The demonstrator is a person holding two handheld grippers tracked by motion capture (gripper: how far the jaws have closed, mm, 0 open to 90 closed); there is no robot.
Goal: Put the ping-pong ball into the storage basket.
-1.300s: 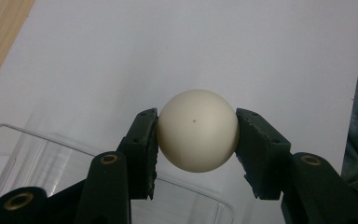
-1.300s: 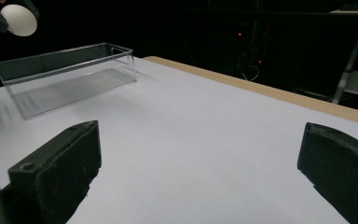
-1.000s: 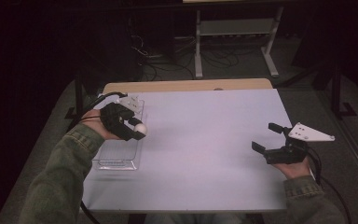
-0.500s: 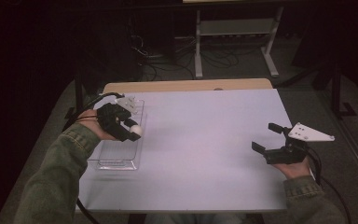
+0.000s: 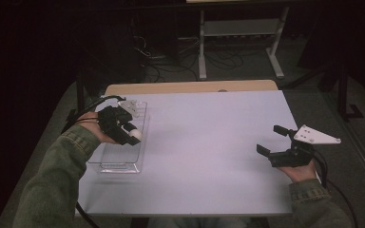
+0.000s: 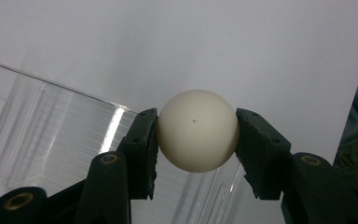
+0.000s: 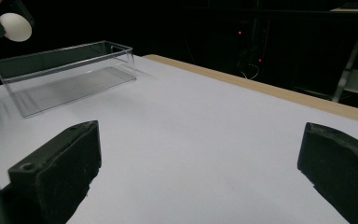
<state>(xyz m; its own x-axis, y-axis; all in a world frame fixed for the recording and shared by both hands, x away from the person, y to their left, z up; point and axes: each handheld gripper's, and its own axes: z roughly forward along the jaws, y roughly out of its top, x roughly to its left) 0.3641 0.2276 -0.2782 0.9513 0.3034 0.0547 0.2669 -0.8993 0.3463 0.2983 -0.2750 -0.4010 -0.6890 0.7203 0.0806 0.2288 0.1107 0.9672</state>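
Small cream-white ball (image 6: pixel 197 130): smooth, matt, eggshell-like plastic w/ one tiny dark speck, pinched by the left gripper (image 6: pixel 196 140), whose black jaws look like matt moulded plastic w/ brass-coloured pivot pins. Clear rectangular plastic tray (image 5: pixel 105 164) at left: glossy, see-thru, w/ bright glints on rim & ribbed floor. Table (image 5: pixel 209 142): pale, smooth matt top w/ light wood strip along far edge; olive sleeves (image 5: pixel 52 185) are coarse woven cloth, and right gripper (image 5: pixel 274 139) carries a flat matt grey plate.
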